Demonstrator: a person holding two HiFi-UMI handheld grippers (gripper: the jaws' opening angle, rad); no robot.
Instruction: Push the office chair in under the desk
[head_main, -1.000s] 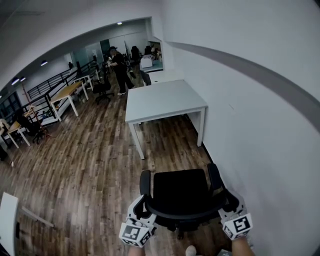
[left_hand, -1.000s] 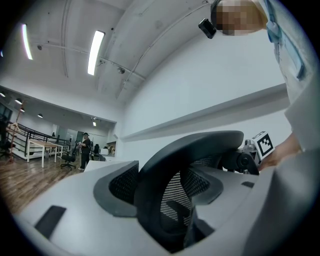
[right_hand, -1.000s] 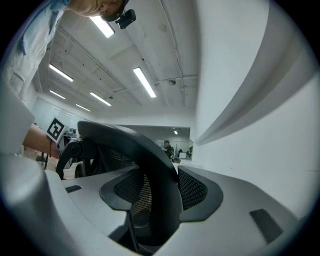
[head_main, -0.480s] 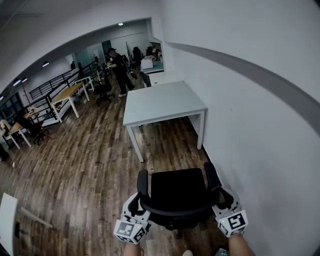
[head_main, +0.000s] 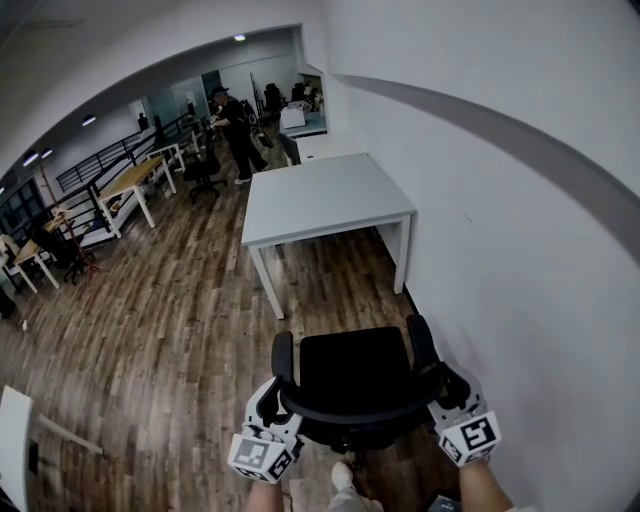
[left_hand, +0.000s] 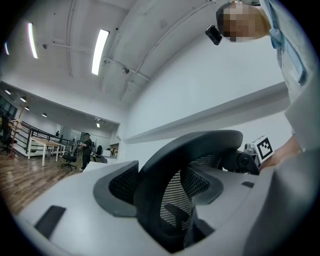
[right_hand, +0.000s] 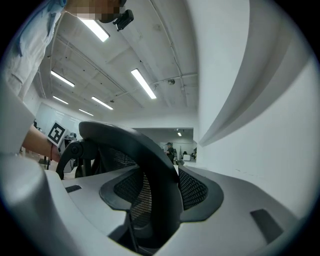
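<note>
1. While the office chair (head_main: 355, 372) stands on the wooden floor (head_main: 160, 330) beside the wall (head_main: 520, 260), its seat faces the white surface (head_main: 325, 200) ahead, with bare floor between them.
2. Left gripper (head_main: 276, 398): its jaws pinch the left end of the chair's curved backrest rim.
3. Right gripper (head_main: 442, 386): its jaws pinch the rim's right end.
4. A person (head_main: 235, 128) stands far down the room.

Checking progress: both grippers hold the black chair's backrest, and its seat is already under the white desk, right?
No: the head view shows the chair short of the white desk, floor between them. The left gripper and right gripper do hold its backrest.
</note>
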